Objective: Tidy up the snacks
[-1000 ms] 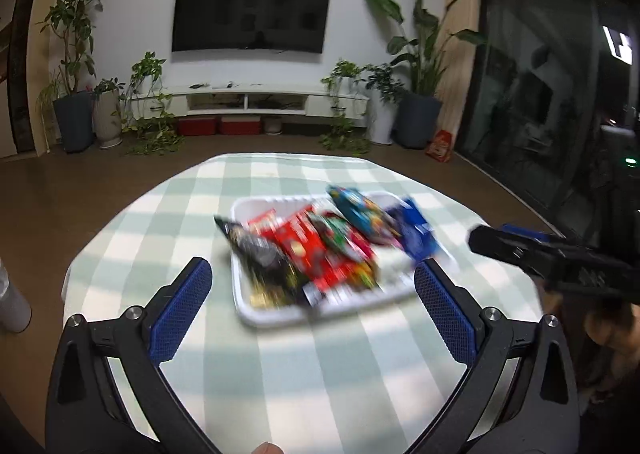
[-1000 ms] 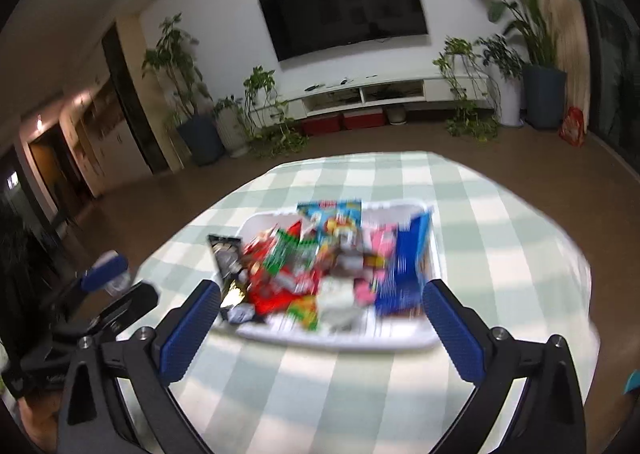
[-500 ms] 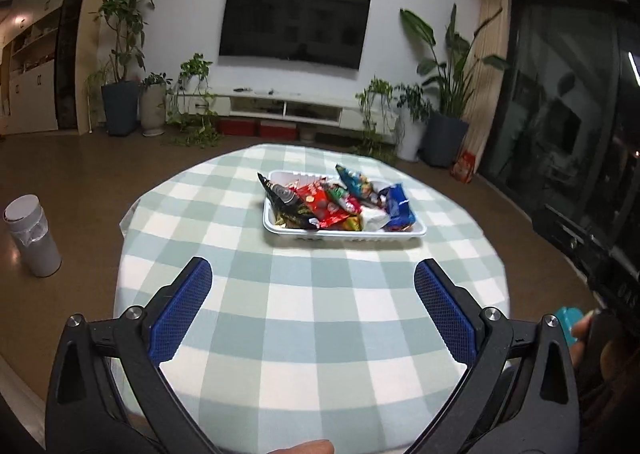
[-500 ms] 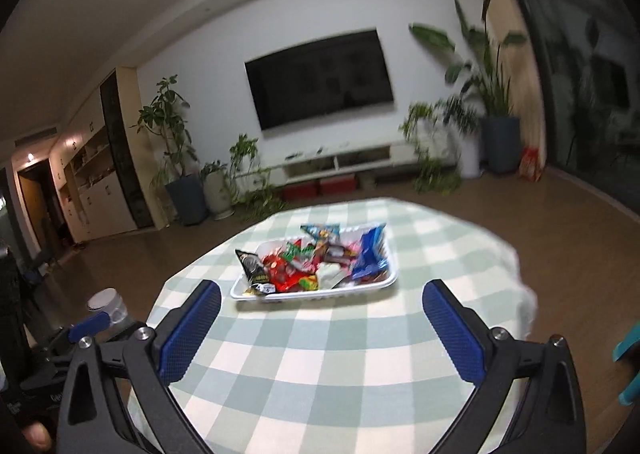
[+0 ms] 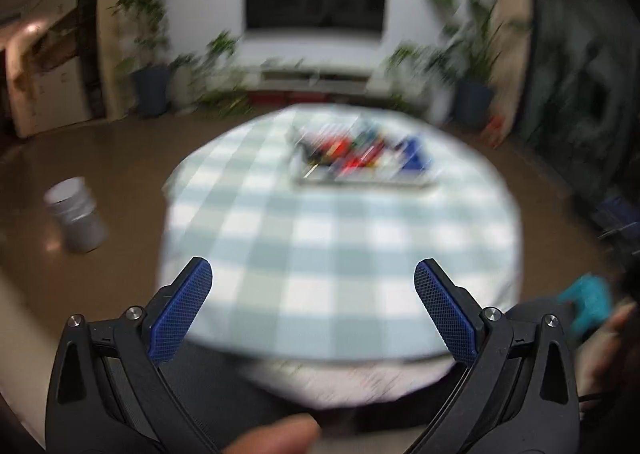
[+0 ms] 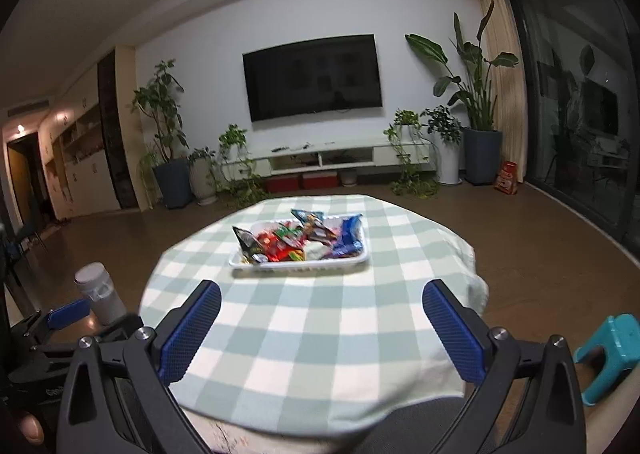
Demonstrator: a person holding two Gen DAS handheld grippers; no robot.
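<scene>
Checked cloth bare between white tray and near edge.

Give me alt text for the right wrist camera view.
A white tray heaped with colourful snack packets sits on a round green-checked table, beyond the open, empty right claw. Behind are a wall TV and potted plants.

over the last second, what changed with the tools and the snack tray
Both tools, left tool and right tool, pulled back from the tray to the near table edge. Nothing was gripped or released. Both stayed open and empty; the snacks stayed piled in the tray.
</scene>
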